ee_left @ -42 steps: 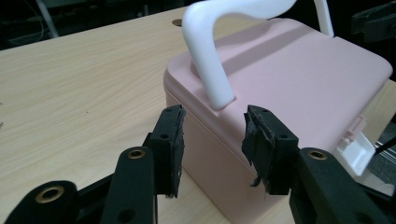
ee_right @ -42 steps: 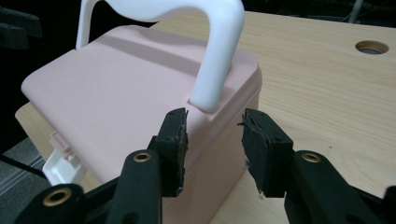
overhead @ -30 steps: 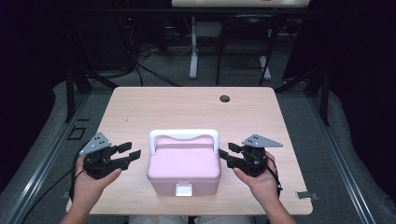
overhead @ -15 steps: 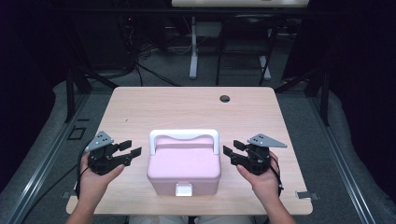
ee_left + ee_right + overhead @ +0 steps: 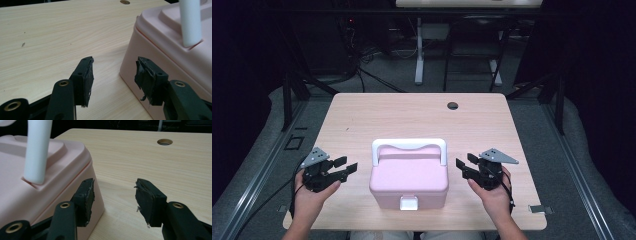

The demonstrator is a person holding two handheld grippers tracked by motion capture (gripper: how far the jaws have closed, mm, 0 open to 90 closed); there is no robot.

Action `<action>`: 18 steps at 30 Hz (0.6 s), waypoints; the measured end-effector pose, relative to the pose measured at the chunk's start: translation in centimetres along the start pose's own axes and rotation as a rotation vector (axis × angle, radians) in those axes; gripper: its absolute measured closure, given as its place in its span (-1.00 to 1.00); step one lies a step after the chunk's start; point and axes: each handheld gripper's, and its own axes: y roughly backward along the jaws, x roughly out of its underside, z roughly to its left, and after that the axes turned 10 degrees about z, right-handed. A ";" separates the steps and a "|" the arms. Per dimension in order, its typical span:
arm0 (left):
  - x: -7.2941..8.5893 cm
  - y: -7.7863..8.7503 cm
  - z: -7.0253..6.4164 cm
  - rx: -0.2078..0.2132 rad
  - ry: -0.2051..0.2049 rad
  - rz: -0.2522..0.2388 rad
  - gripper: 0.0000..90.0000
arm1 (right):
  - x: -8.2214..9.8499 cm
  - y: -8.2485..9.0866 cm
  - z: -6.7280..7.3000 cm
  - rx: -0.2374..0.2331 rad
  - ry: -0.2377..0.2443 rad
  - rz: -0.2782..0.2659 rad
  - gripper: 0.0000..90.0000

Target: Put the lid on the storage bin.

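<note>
From above, a pink plastic lidded box with a white handle [image 5: 409, 175] sits at the wooden table's [image 5: 377, 112] near edge, between the left gripper [image 5: 346, 167] and right gripper [image 5: 463, 163]. Each gripper view shows spread, empty jaws beside a box wall. A lopsided squeeze could slide the smooth box off the edge.
</note>
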 end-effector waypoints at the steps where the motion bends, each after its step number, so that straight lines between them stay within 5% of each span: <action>1: 0.1 -0.1 0.1 -0.002 0.006 -0.002 0.06 | 0.1 -0.1 -0.1 0.004 0.004 0.000 0.08; 18: 1.5 -2.3 0.2 -0.002 0.019 0.025 0.06 | 1.5 -1.9 0.0 0.040 0.036 0.028 0.09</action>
